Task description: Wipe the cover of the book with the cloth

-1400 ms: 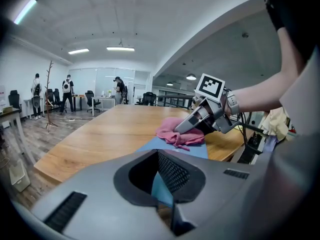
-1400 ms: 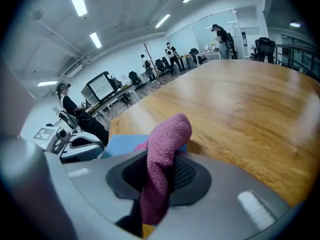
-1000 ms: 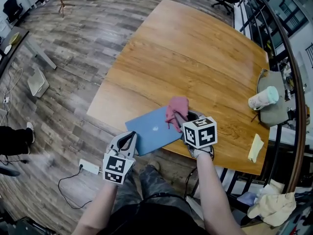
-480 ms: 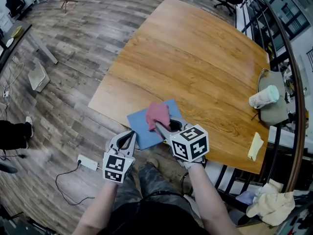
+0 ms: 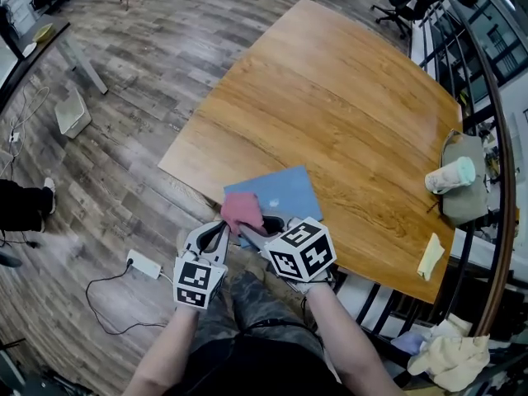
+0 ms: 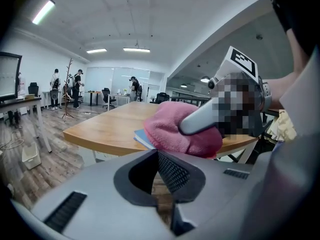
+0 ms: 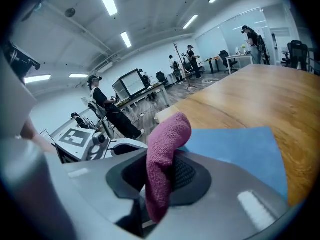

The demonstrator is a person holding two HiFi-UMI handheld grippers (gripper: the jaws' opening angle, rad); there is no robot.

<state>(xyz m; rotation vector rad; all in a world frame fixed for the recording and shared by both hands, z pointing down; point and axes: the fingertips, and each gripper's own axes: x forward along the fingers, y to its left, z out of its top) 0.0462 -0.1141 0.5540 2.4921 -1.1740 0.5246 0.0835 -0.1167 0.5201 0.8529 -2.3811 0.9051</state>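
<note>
Held low, my right gripper clamps the pink cloth on the blue book; my left gripper is closed and empty in its own view.

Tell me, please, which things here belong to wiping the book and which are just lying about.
In the job: pink cloth, blue book, right gripper, its fingers shut on the cloth.
Lying about: cup, yellow slip, power strip on the floor, left gripper, shut and empty.

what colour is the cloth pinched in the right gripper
Dusty pink. The cloth shows best in the right gripper view, against the blue book.
</note>
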